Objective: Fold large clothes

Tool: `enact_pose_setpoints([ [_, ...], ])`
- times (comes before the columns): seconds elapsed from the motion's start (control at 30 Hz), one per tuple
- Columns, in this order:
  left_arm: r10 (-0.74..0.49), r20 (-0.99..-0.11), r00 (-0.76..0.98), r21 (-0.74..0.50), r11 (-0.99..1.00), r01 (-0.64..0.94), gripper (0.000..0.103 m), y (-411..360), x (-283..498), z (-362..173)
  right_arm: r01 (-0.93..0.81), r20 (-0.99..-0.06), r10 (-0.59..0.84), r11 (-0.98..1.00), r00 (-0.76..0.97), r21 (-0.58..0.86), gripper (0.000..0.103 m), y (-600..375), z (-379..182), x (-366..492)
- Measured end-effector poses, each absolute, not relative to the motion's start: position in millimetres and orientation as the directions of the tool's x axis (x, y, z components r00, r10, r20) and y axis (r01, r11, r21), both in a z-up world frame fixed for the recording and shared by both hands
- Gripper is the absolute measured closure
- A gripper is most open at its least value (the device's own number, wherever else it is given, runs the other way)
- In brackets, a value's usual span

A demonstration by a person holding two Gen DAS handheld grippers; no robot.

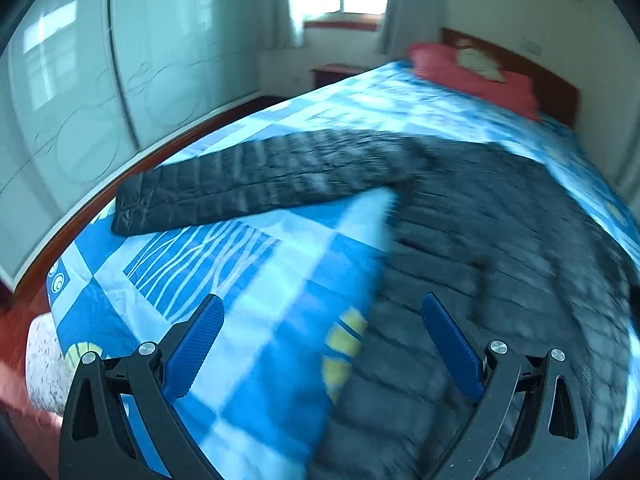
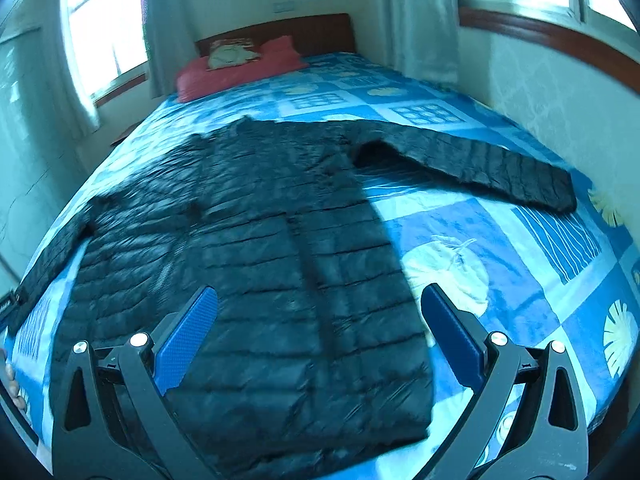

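A black quilted jacket [image 2: 280, 248] is found spread flat on a blue patterned bedspread [image 2: 500, 240], both sleeves extended outward. The right gripper [image 2: 319, 332] is held with its jaws wide apart and empty; the jacket's lower body lies between and ahead of them, its hem edge just inside the right-hand jaw. The left gripper [image 1: 323, 344] is likewise spread wide, nothing gripped; the jacket's side edge runs between its jaws, one sleeve [image 1: 260, 184] lying well ahead, toward the left-hand jaw (contact with the fabric cannot be determined). A red pillow [image 2: 240, 70] is noted far ahead, at the headboard.
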State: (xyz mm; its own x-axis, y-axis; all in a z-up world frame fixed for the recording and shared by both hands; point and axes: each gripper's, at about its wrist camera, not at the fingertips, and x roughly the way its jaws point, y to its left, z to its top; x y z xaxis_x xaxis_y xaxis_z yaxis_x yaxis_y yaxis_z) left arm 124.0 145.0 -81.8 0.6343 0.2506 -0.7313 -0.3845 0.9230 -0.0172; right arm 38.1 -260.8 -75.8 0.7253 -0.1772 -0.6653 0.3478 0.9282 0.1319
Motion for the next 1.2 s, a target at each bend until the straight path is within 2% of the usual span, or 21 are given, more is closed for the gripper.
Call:
enact_pose_setpoints([
  [0.07,0.272,-0.744,0.610,-0.014,0.907,-0.421,0.005,163.3,141.0,-93.9,0.387,-0.665,-0.213,0.914,0.716,0.125,0.005,-277.5,-80.4,47.2],
  [0.17,0.298,-0.763,0.574,-0.003,0.886,-0.463,0.005,185.7,166.0,-115.5,0.432,-0.678,-0.234,0.891,0.697,0.136,0.030,-305.4,-88.4,60.7],
  [0.2,0.306,-0.765,0.567,0.005,0.883,-0.469,0.005,189.0,170.2,-118.7,0.447,-0.685,-0.234,0.882,0.690,0.150,0.031,-315.8,-91.6,65.0],
  [0.47,0.385,-0.797,0.465,0.069,0.823,-0.563,0.005,226.8,194.7,-164.8,0.625,-0.680,-0.282,0.707,0.677,0.330,0.031,-434.9,-116.9,74.2],
  [0.57,0.360,-0.796,0.487,0.011,0.812,-0.583,0.004,235.0,189.2,-173.9,0.674,-0.668,-0.287,0.594,0.687,0.438,0.031,-484.3,-129.1,66.6],
  [0.63,0.369,-0.789,0.490,0.019,0.813,-0.583,0.004,233.0,188.0,-173.6,0.689,-0.650,-0.290,0.509,0.702,0.517,0.031,-517.8,-138.3,57.6],
  [0.97,0.384,-0.771,0.508,0.020,0.812,-0.584,0.004,231.0,182.4,-176.2,0.657,-0.579,-0.327,0.227,0.747,0.719,0.031,-611.8,-183.3,31.9],
  [1.2,0.390,-0.772,0.502,0.029,0.811,-0.585,0.004,229.0,184.2,-177.2,0.586,-0.478,-0.390,0.228,0.787,0.778,0.024,-626.2,-191.0,31.9],
])
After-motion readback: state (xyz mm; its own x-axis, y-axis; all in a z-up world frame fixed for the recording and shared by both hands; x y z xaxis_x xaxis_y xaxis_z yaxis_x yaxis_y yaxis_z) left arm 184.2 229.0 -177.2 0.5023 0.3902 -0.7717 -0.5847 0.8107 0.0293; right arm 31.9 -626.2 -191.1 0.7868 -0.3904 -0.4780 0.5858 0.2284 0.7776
